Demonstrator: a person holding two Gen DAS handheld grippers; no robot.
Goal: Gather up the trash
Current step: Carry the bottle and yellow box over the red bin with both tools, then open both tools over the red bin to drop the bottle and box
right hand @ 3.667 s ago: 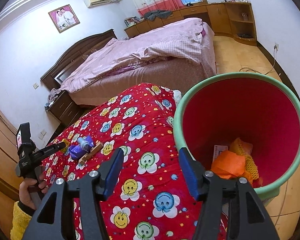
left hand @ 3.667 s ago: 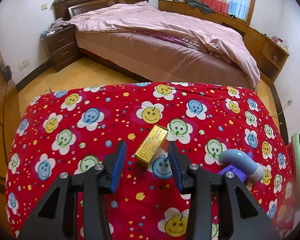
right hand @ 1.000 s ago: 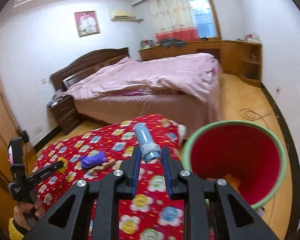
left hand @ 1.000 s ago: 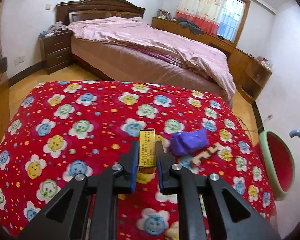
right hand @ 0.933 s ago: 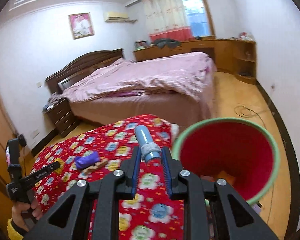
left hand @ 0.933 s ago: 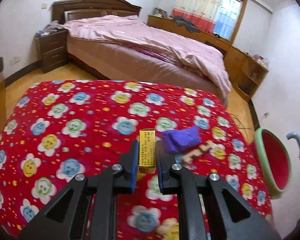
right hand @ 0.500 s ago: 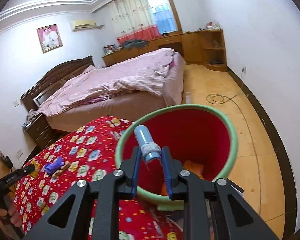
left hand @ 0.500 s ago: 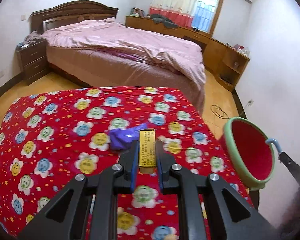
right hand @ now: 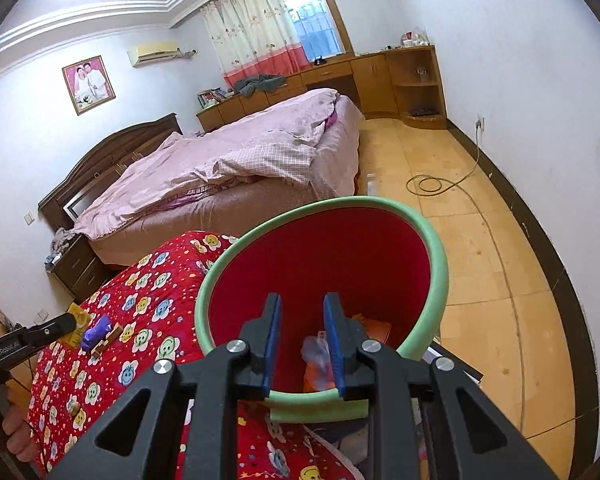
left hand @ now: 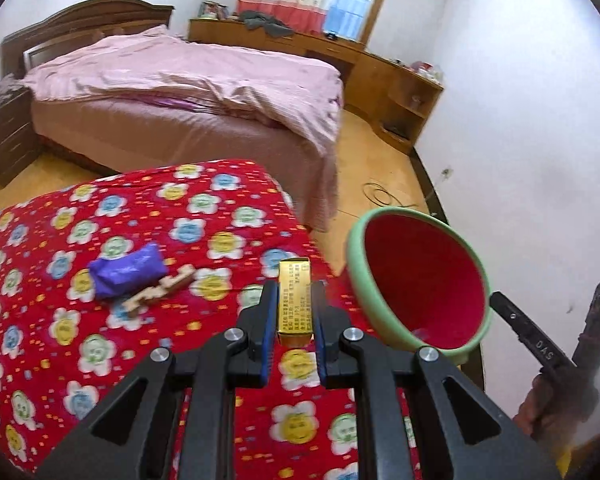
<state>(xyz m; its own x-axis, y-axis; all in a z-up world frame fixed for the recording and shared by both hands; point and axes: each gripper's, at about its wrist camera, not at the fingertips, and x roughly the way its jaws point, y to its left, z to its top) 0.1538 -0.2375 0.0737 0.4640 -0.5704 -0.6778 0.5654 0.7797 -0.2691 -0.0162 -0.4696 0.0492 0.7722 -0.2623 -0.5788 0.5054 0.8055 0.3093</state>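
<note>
My left gripper [left hand: 295, 292] is shut on a small gold box [left hand: 295, 305] and holds it above the red flowered quilt [left hand: 100, 340], near its right edge. The red bin with a green rim [left hand: 420, 276] stands just right of the quilt. My right gripper [right hand: 301, 312] is open and empty over the bin's mouth [right hand: 320, 260]. A blue-grey tube [right hand: 315, 350] lies inside the bin among orange scraps. A purple bag [left hand: 126, 269] and a wooden piece [left hand: 160, 291] lie on the quilt.
A large bed with a pink cover [left hand: 188, 92] stands beyond the quilt. Wooden cabinets [left hand: 392, 80] line the far wall. A cable [right hand: 428, 184] lies coiled on the wooden floor. A white wall [left hand: 520, 140] is close on the right.
My right gripper has opened and the blue-grey tube has dropped into the bin. My left gripper has carried the gold box rightward toward the bin.
</note>
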